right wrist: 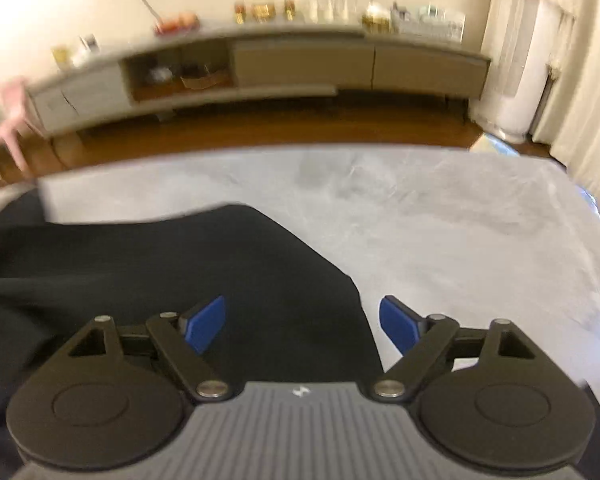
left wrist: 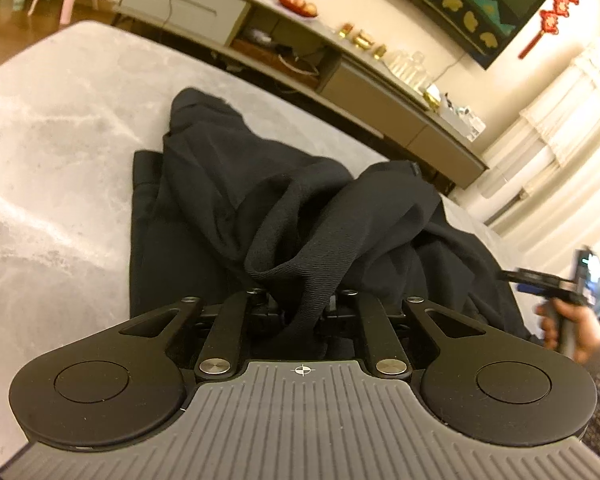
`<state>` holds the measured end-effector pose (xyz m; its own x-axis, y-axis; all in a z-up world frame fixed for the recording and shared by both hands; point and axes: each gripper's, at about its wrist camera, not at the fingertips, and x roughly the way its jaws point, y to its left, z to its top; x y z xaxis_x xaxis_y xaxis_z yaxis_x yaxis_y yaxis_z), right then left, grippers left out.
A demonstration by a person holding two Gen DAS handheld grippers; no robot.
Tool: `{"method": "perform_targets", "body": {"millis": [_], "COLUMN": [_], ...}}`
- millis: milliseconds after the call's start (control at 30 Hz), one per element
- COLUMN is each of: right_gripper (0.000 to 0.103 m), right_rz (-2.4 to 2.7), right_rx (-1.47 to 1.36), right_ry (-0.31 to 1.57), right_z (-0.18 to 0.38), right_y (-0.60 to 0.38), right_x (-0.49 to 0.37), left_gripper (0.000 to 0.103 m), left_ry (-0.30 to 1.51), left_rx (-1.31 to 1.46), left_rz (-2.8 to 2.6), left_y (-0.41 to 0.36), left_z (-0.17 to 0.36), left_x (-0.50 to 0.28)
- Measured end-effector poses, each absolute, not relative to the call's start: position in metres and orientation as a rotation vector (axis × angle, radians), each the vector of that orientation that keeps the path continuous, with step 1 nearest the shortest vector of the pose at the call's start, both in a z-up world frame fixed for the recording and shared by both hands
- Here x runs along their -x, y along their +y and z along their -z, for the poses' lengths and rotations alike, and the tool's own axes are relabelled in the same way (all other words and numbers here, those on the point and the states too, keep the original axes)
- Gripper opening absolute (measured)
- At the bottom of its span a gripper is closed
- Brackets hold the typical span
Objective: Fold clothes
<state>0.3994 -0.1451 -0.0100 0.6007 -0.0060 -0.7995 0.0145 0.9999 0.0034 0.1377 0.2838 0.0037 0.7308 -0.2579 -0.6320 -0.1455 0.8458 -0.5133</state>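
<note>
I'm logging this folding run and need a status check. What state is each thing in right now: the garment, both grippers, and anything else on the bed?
black garment: rumpled, unfolded, one bunched fold pinched and lifted
left gripper: shut on the black garment
right gripper: open, blue pads apart, nothing between them, over the garment's edge
grey bed cover: spread flat under the garment

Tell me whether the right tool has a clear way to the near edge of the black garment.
Probably yes: the right tool stands open over the black garment, whose edge lies between its blue pads, with nothing blocking.
</note>
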Motion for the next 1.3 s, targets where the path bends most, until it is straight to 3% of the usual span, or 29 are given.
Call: {"method": "perform_targets", "body": {"millis": [33, 100, 133, 167, 267, 400, 467, 533, 600, 633, 667, 767, 867, 967, 1033, 1133, 1233, 1300], "right_gripper": [0.084, 0.059, 0.007, 0.006, 0.005, 0.005, 0.006, 0.006, 0.009, 0.016, 0.026, 0.03, 0.048, 0.059, 0.066, 0.079, 0.079, 0.079], "right_rz": [0.012, -0.007, -0.027, -0.048, -0.093, -0.218, -0.253, -0.243, -0.183, -0.15, -0.098, 0.067, 0.199, 0.157, 0.078, 0.014, 0.023, 0.078], "right_rx": [-0.023, -0.047, -0.056, -0.065, -0.05, -0.099, -0.03, 0.08, 0.152, 0.187, 0.155, 0.028, -0.111, -0.203, -0.254, -0.271, -0.259, -0.281], "right_ry": [0.913, 0.89, 0.887, 0.884, 0.728, 0.372, 0.297, 0.34, 0.553, 0.664, 0.69, 0.725, 0.719, 0.654, 0.661, 0.691, 0.724, 0.737], "right_z": [0.016, 0.018, 0.014, 0.01, -0.038, -0.139, -0.161, -0.159, -0.125, -0.107, -0.101, -0.088, -0.082, -0.092, -0.092, -0.082, -0.061, -0.042], "right_y": [-0.143, -0.141, -0.14, -0.139, -0.139, -0.167, -0.191, -0.22, -0.253, -0.27, -0.281, -0.315, -0.339, -0.322, -0.299, -0.266, -0.241, -0.242], "right_x": [-0.401, -0.4, -0.399, -0.397, -0.358, -0.234, -0.166, -0.113, -0.082, -0.068, -0.061, -0.043, -0.031, -0.044, -0.066, -0.101, -0.133, -0.144], "left_gripper": [0.004, 0.003, 0.001, 0.0, 0.0, 0.0, 0.0, 0.0, 0.0, 0.002, 0.007, 0.024, 0.041, 0.052, 0.059, 0.062, 0.079, 0.079], "left_ry": [0.758, 0.754, 0.746, 0.729, 0.667, 0.578, 0.561, 0.574, 0.652, 0.709, 0.748, 0.798, 0.728, 0.663, 0.647, 0.658, 0.728, 0.807], "left_rx": [0.566, 0.553, 0.555, 0.559, 0.565, 0.588, 0.595, 0.562, 0.507, 0.489, 0.484, 0.505, 0.495, 0.423, 0.342, 0.224, 0.143, 0.081], "left_rz": [0.067, 0.07, 0.069, 0.063, 0.043, 0.04, 0.055, 0.076, 0.114, 0.131, 0.129, 0.105, 0.066, 0.045, 0.045, 0.002, 0.044, 0.094], "left_y": [0.283, 0.281, 0.28, 0.281, 0.284, 0.283, 0.277, 0.265, 0.247, 0.238, 0.233, 0.23, 0.238, 0.237, 0.232, 0.22, 0.201, 0.186], "left_z": [-0.003, -0.003, -0.004, -0.007, -0.019, -0.044, -0.053, -0.052, -0.035, -0.023, -0.014, -0.004, -0.031, -0.065, -0.082, -0.099, -0.106, -0.098], "left_x": [-0.138, -0.139, -0.139, -0.138, -0.132, -0.104, -0.082, -0.056, -0.028, -0.016, -0.005, 0.023, 0.042, 0.038, 0.01, -0.051, -0.126, -0.18]}}
